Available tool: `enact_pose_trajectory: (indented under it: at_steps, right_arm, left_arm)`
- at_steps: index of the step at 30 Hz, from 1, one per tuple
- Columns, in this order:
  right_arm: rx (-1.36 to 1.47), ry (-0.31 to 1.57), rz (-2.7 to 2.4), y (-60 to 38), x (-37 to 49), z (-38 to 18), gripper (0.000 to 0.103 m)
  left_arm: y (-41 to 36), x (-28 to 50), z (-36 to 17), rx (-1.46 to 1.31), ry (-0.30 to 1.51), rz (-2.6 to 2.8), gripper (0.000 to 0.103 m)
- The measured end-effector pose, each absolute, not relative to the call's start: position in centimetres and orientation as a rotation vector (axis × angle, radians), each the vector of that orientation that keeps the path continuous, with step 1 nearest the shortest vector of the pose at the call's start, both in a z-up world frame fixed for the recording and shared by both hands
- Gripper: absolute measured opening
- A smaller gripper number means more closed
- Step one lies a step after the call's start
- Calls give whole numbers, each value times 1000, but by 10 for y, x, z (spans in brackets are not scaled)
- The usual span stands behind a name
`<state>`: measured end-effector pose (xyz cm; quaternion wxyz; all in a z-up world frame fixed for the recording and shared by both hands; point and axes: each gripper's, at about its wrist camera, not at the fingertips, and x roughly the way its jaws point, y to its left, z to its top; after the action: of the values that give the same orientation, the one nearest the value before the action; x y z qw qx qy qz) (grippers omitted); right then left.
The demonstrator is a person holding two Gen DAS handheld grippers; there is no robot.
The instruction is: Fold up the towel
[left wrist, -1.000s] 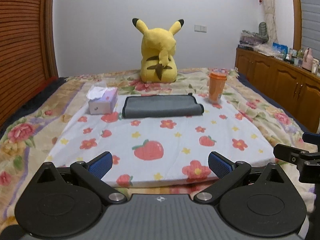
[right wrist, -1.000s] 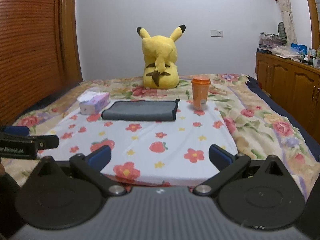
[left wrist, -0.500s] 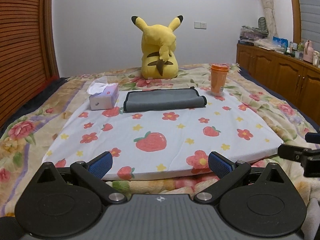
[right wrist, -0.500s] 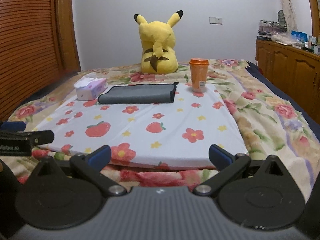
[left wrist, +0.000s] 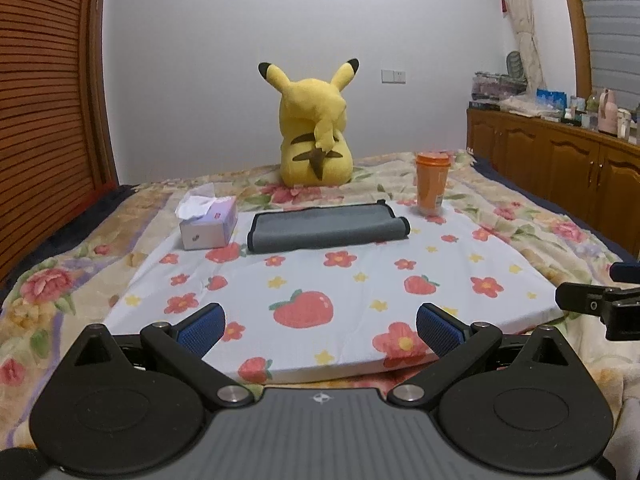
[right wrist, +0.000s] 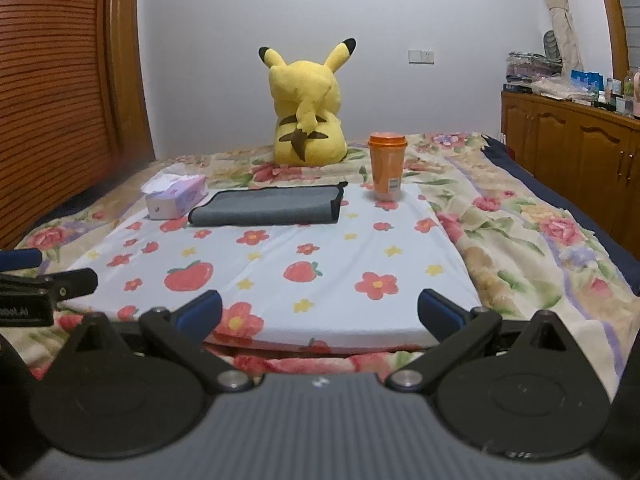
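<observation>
both claws are low at the near edge of the bed, looking across it. the left claw (left wrist: 319, 326) has its blue-padded fingers spread wide with nothing between them, and the right claw (right wrist: 319, 310) is just the same, wide apart and holding nothing. each one pokes into the other's view from the side, so they sit side by side, apart from each other.

out ahead, the gray towel (left wrist: 326, 227) lies flat and already doubled over at the far end of the white strawberry-and-flower board (left wrist: 360, 280), well away from both claws. its right end curls up a little into a dark-edged roll. just left of it sits a tissue box (left wrist: 209, 224) with a tissue sticking out, close to the towel's left end. off to the right of the towel stands an orange cup (right wrist: 387, 166) with a lid, upright near the board's far right corner. behind the towel, on the floral bedspread (right wrist: 520, 240), a yellow plush toy (left wrist: 314, 136) sits with its back to us. wooden cabinets (left wrist: 560, 168) run along the right wall.
</observation>
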<state>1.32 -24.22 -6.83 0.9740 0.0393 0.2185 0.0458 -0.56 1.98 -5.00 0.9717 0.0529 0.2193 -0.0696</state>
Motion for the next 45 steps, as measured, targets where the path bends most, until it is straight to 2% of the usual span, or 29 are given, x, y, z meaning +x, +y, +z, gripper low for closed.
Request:
enact_pose_trajectory:
  at_steps: [26,45]
  right_arm:
    - [94,296,66,-249,3,-58,103]
    - [94,291,64,-252,2,-58,103]
  left_arm:
    - [23,-11,-36,68,363,-124,103]
    - [25,-10,-37,65,367,-121,103]
